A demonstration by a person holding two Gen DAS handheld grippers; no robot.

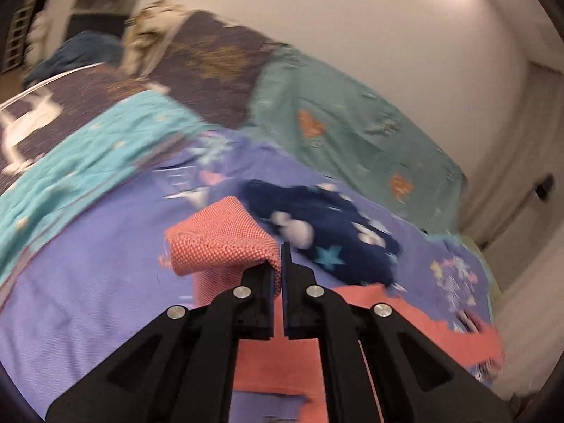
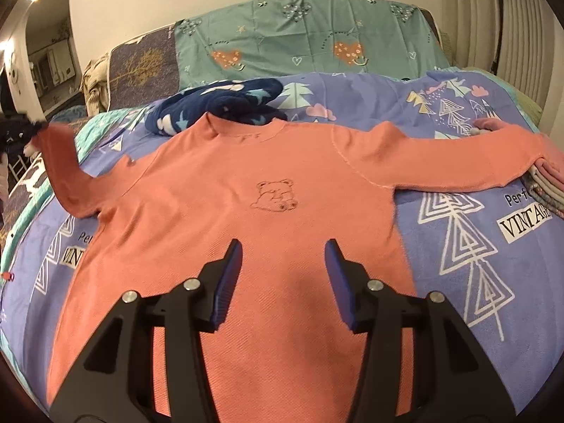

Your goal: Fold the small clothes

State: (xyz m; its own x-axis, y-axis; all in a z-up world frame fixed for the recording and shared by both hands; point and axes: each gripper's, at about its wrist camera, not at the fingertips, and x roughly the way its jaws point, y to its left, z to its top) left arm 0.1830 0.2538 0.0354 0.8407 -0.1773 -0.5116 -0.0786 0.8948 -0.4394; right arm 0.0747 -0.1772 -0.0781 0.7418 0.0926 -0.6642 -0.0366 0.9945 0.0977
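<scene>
Coral sweater (image 2: 246, 183) flat on bed (image 2: 476, 246); left gripper (image 1: 282, 264) clamped on sleeve cuff (image 1: 218, 236), lifted for inward fold; right gripper (image 2: 283, 264) fingers apart, empty, above hem.

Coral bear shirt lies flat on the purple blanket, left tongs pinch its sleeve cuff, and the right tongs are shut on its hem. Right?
Not quite. The right tongs are open above the shirt, holding nothing, as the right wrist view shows. The rest holds: the left tongs pinch the cuff.

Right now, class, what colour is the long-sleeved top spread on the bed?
Coral pink top, clearest in the right wrist view.
</scene>
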